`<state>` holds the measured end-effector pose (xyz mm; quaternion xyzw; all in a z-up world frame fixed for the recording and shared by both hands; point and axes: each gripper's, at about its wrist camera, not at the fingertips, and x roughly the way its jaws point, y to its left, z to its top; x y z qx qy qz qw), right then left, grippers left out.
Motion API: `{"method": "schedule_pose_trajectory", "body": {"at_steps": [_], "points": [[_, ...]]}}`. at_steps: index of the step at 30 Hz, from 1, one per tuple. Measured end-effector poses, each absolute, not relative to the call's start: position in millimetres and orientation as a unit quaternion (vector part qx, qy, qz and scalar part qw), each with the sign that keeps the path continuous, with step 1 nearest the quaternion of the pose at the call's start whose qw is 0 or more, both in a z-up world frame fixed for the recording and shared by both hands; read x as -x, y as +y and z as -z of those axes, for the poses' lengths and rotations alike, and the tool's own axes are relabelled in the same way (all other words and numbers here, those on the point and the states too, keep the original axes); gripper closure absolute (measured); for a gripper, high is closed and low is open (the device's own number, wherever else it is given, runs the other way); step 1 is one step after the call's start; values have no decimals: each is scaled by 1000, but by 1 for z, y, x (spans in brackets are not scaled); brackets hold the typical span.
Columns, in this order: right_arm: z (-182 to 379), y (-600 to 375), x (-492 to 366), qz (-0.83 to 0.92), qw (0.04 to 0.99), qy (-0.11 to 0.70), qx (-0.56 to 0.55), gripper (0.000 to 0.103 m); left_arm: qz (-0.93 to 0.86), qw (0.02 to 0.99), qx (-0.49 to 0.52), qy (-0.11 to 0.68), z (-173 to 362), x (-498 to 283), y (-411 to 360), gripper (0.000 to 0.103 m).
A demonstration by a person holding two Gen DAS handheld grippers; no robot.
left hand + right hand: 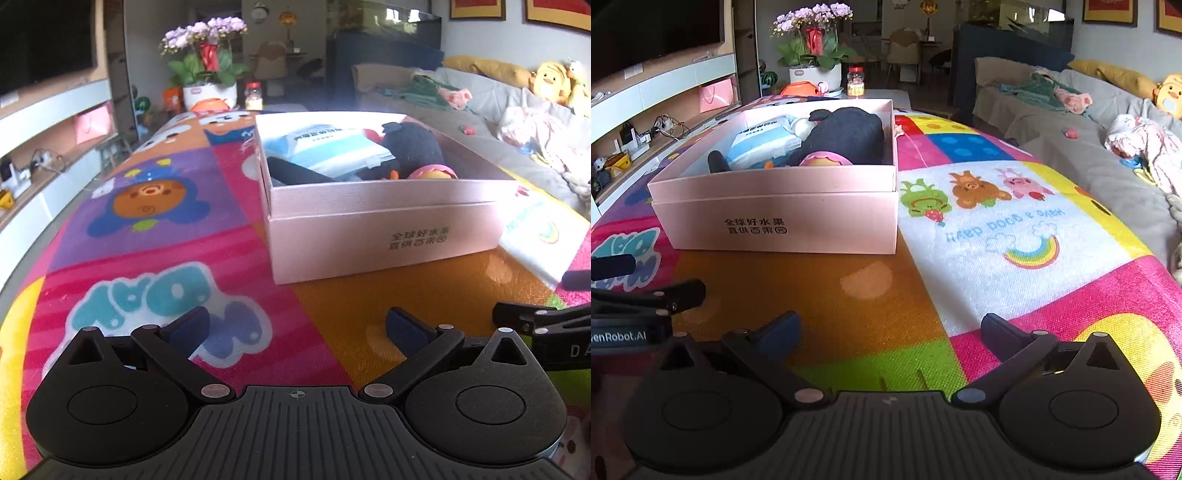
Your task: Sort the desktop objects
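A pale pink cardboard box [369, 236] stands on the colourful play mat; it also shows in the right wrist view [783, 225]. Inside lie a black plush toy [410, 147] [846, 134], a blue-and-white wipes pack [325, 151] [764, 142], a pink-and-orange toy [432, 172] [822, 160] and a dark cylinder [295, 171] [718, 162]. My left gripper [295, 328] is open and empty, in front of the box. My right gripper [888, 332] is open and empty, to the right of the left one, which shows at the left edge [646, 295].
The mat [1015, 229] covers a table. A potted orchid [812, 44], an orange toy [799, 88] and a jar [856, 82] stand at the far end. A TV shelf [55, 147] runs along the left, a grey sofa [1071, 122] with clothes along the right.
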<state>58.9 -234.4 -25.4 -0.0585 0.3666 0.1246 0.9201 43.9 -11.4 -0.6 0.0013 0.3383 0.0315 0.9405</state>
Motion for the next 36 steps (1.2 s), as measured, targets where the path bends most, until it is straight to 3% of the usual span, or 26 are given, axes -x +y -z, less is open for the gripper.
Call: {"method": "schedule_pose_trajectory", "body": {"at_steps": [36], "points": [[30,-232,-71,-148,929,336,49,0,-35,940,4,340,1,-43,-19,0]]}}
